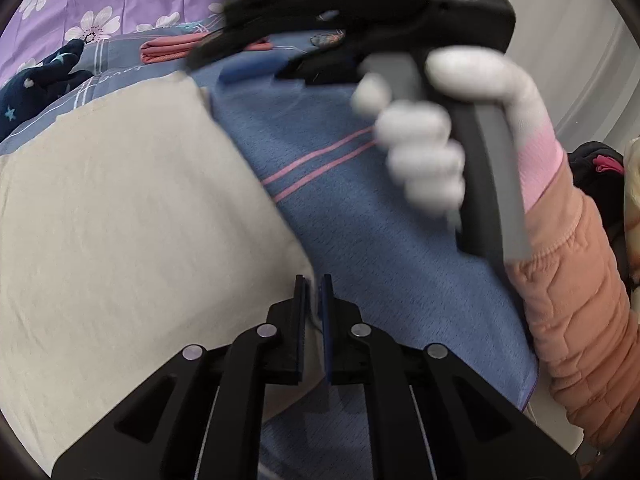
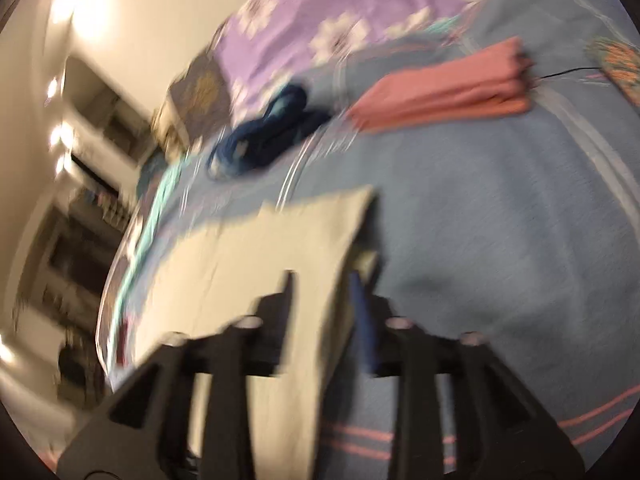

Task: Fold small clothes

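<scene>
Left tool (image 1: 314, 284) clenched, nothing visibly between the jaws, at 6 o'clock over the cream cloth (image 1: 132, 208). Right tool (image 2: 320, 284) released, jaws straddling the cloth's edge. Cloth lies flat on the bed (image 2: 500, 220), partly over a blue towel (image 1: 360, 220). Judged light, limp, non-slippery; grip corners.

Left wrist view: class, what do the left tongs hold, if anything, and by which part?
Cannot be told: the left tongs are shut where the cream cloth meets the blue cloth, but no pinched edge shows.
</scene>
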Available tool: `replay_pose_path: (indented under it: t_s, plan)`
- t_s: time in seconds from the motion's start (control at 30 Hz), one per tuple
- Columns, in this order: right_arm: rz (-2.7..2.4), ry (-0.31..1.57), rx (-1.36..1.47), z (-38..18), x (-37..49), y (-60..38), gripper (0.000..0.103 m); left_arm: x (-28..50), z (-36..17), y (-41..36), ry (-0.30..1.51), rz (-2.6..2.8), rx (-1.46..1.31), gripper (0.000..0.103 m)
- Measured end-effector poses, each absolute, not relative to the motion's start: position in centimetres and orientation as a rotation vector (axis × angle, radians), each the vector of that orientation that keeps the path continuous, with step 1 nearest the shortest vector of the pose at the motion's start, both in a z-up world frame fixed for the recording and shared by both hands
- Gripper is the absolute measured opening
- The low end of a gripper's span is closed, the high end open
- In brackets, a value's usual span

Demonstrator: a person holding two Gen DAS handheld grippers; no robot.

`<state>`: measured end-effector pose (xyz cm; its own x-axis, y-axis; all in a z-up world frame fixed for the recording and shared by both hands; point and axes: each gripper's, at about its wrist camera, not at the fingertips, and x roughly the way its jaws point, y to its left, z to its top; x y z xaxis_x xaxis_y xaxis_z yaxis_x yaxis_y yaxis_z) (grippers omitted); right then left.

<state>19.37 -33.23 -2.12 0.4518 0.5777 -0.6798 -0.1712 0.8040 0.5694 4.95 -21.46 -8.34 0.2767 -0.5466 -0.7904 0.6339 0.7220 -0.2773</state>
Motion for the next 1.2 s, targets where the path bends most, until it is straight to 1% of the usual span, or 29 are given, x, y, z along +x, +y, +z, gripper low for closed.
replay_pose_path:
  t_s: [0.03, 0.07, 0.1, 0.13, 0.2, 0.3, 0.37, 0.4, 0.47, 0.63, 0.7, 0.77, 0.87, 0.9, 1.0, 1.1, 1.17, 1.2]
  plan:
    - [0.489, 1.034, 0.420, -2.7, 19.5, -32.4, 0.044, 5.0, -8.4, -21.7, 1.018, -0.802, 0.100, 0.007]
    - [0.448, 1.065, 0.368, -3.6, 19.7, -31.6, 0.028, 4.9, -8.4, -22.0, 1.021, -0.808, 0.104, 0.010]
    - [0.367, 1.076, 0.292, -4.8, 20.0, -30.9, 0.022, 4.7, -8.4, -22.2, 1.022, -0.818, 0.107, 0.012]
    - [0.343, 1.036, 0.240, -5.0, 20.1, -30.4, 0.018, 4.5, -8.3, -22.2, 1.021, -0.825, 0.108, 0.013]
    - [0.327, 0.983, 0.186, -4.9, 20.0, -30.0, 0.017, 3.8, -8.2, -22.2, 1.035, -0.873, 0.098, 0.013]
    - [0.274, 0.966, 0.203, -4.2, 19.9, -30.4, 0.017, 2.7, -8.0, -21.7, 1.053, -0.956, 0.079, 0.015]
    - [0.251, 0.952, 0.207, -3.6, 19.4, -30.8, 0.021, 2.1, -8.1, -21.2, 1.091, -1.006, 0.048, 0.018]
    - [0.233, 0.947, 0.219, -3.1, 19.0, -31.1, 0.021, 1.7, -8.2, -20.5, 1.096, -1.012, 0.037, 0.019]
    - [0.199, 0.941, 0.215, -2.3, 18.0, -31.7, 0.021, 1.4, -8.1, -19.1, 1.085, -0.981, 0.041, 0.021]
    - [0.325, 0.923, 0.193, -0.4, 13.1, -30.5, 0.021, 1.8, -7.1, -13.5, 1.041, -0.870, -0.006, 0.027]
    - [0.411, 0.923, 0.188, -0.2, 11.2, -29.0, 0.021, 2.1, -6.5, -10.6, 1.009, -0.791, -0.032, 0.033]
    - [0.476, 0.943, 0.199, -0.7, 9.2, -28.3, 0.031, 2.4, -6.1, -7.5, 0.981, -0.710, -0.066, 0.037]
    - [0.368, 1.022, 0.034, -3.7, 7.5, -26.8, 0.033, 2.7, -5.9, -2.6, 0.951, -0.577, -0.116, 0.037]
    - [0.368, 0.978, 0.013, -3.7, 6.8, -26.7, 0.033, 2.7, -5.8, -0.9, 0.941, -0.536, -0.137, 0.037]
    - [0.288, 1.003, 0.008, -1.8, 6.9, -26.1, 0.033, 3.0, -5.5, 5.2, 0.905, -0.382, -0.181, 0.037]
    - [0.317, 0.929, -0.041, 1.5, 7.0, -24.0, 0.034, 2.0, -4.4, 12.4, 0.838, -0.226, -0.246, 0.037]
    - [0.341, 0.903, -0.071, 2.7, 7.1, -22.2, 0.040, 1.6, -4.3, 16.4, 0.801, -0.148, -0.287, 0.037]
    - [0.362, 0.894, -0.086, 3.2, 7.4, -20.8, 0.041, 1.3, -4.4, 18.4, 0.785, -0.108, -0.305, 0.037]
